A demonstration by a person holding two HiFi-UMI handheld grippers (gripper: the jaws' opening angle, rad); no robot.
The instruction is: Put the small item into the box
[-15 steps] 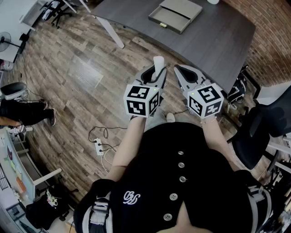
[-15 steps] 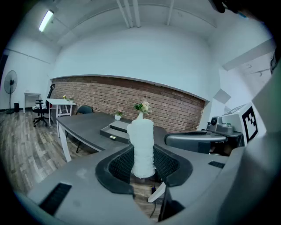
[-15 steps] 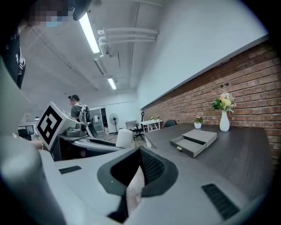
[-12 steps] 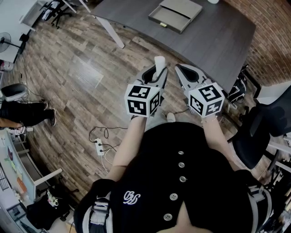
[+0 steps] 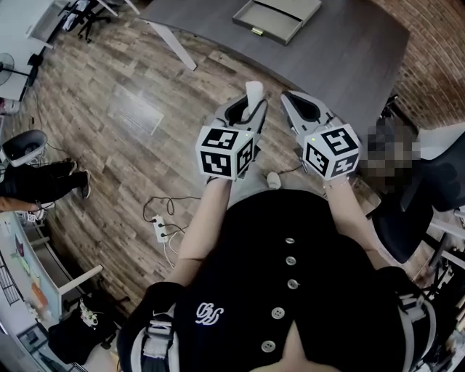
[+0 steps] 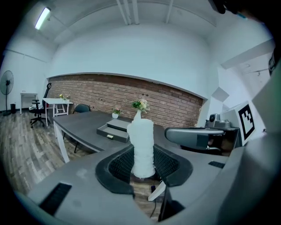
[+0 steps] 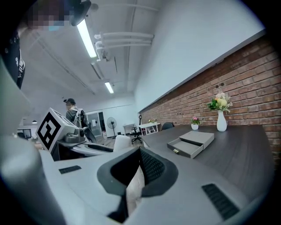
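Note:
My left gripper [image 5: 245, 115] is shut on a small white ribbed cylinder [image 5: 253, 96] that stands upright between its black pads [image 6: 118, 165], held over the wooden floor just short of the table's near edge. The left gripper view shows the cylinder [image 6: 142, 147] sticking up well above the jaws. My right gripper [image 5: 296, 107] is beside it, shut, with nothing in it [image 7: 139, 165]. The box [image 5: 277, 19] is a shallow grey open tray at the far part of the grey table [image 5: 349, 58]; it also shows as the box [image 6: 113, 129] and the box [image 7: 191, 144].
A white vase with flowers [image 7: 221, 115] and a small potted plant [image 7: 194, 121] stand on the table by the brick wall. A black office chair [image 5: 429, 196] is on the right. A power strip and cables [image 5: 158, 231] lie on the floor. A person [image 5: 36, 182] is at the left edge.
Both grippers have edged slightly forward toward the table, the left still holding the white cylinder. The view has shifted a little.

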